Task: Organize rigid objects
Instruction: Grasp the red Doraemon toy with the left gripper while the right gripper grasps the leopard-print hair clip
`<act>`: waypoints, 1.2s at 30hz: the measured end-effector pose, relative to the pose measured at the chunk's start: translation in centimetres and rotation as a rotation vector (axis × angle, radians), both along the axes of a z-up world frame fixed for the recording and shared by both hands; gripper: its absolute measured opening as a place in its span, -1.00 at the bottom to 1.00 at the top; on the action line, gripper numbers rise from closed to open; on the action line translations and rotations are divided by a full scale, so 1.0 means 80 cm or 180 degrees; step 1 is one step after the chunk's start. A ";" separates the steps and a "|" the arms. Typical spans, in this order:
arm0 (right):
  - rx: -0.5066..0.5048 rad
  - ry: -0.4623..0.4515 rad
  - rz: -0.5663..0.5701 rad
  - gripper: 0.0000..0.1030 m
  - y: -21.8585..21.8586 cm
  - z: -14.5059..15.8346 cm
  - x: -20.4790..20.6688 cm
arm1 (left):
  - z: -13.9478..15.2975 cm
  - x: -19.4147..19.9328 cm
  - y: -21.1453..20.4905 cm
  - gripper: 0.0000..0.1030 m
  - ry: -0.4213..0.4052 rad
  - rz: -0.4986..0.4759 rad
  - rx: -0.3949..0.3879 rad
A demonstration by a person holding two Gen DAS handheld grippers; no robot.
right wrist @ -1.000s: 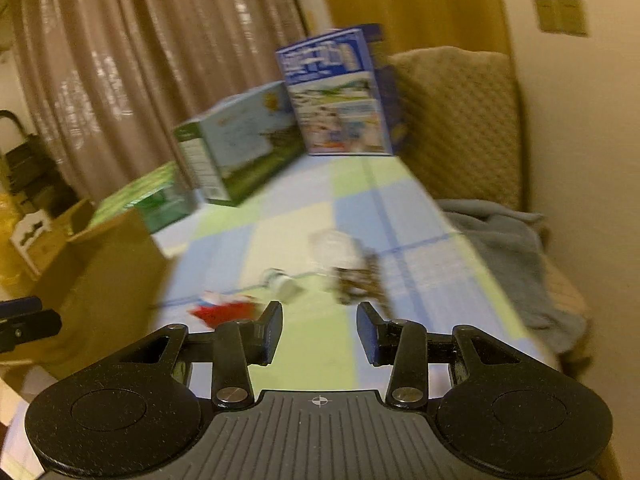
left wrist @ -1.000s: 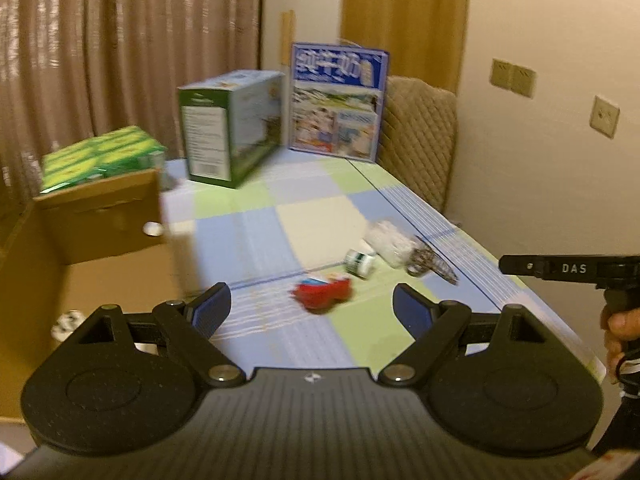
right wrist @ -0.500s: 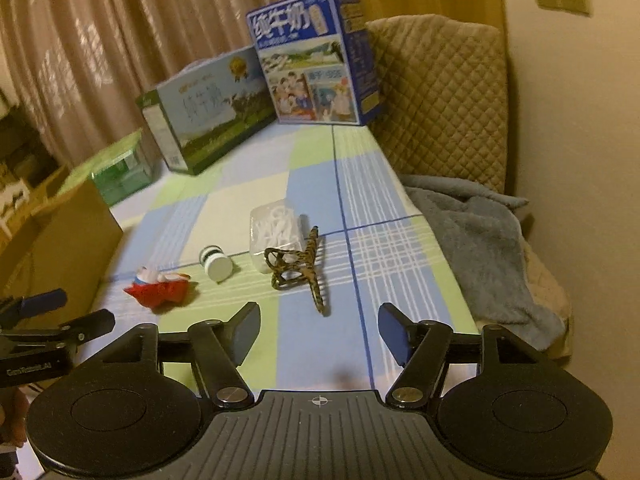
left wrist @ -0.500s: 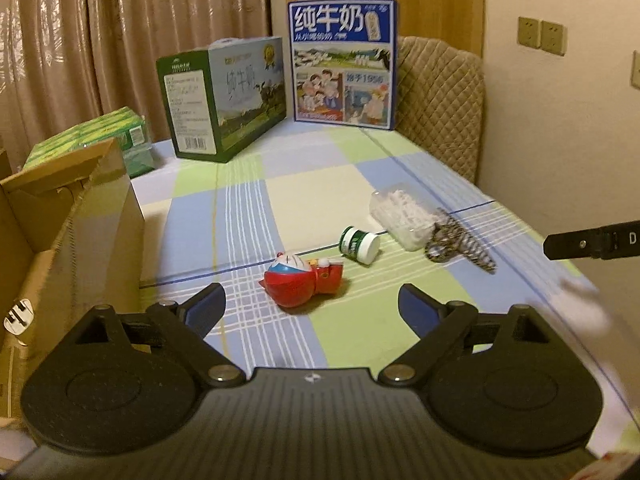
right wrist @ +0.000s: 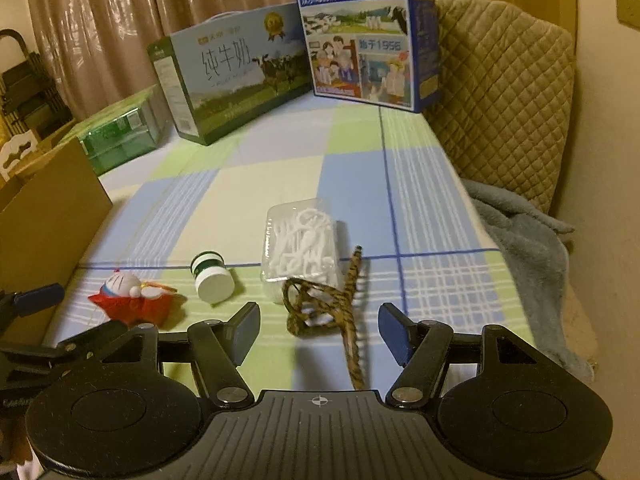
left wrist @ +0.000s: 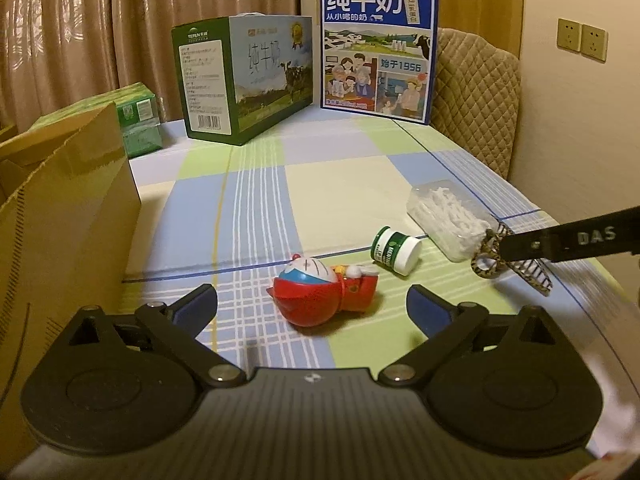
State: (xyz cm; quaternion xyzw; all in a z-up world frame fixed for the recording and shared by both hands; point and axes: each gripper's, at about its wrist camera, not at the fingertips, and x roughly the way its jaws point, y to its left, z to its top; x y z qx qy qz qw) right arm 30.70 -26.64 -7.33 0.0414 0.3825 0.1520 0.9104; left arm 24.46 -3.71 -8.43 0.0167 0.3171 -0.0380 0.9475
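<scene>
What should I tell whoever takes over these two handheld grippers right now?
Left gripper: jaws opening, nothing between the pads, lined up on the red Doraemon toy.
Right gripper: open, empty, over the leopard-print hair clip.
Also loose on the checked tablecloth: small green-and-white bottle, clear box of floss picks.
Cardboard box stands at the left.
Done: none of the four is held.
Left: pick up all four.

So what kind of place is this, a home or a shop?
Most likely a home room: curtains behind a table under a checked tablecloth, milk gift boxes, and a quilted chair with a blanket.
</scene>
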 end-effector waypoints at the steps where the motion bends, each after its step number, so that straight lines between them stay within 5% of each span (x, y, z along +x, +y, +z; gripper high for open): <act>1: -0.0019 0.0003 0.0016 0.22 0.004 -0.003 0.005 | -0.002 0.002 0.001 0.93 0.0012 0.0003 -0.0020; 8: -0.0251 0.0173 -0.0072 0.18 0.021 -0.027 0.031 | -0.010 0.007 0.002 0.93 -0.0037 0.0010 -0.0078; 13: -0.0174 0.0166 -0.0187 -0.26 0.012 -0.027 0.031 | -0.014 0.013 0.004 0.90 -0.0062 0.0082 -0.0134; 36: -0.0025 0.0209 -0.0283 -0.30 0.008 -0.010 0.029 | -0.036 0.028 -0.028 0.29 -0.0077 0.0091 0.0260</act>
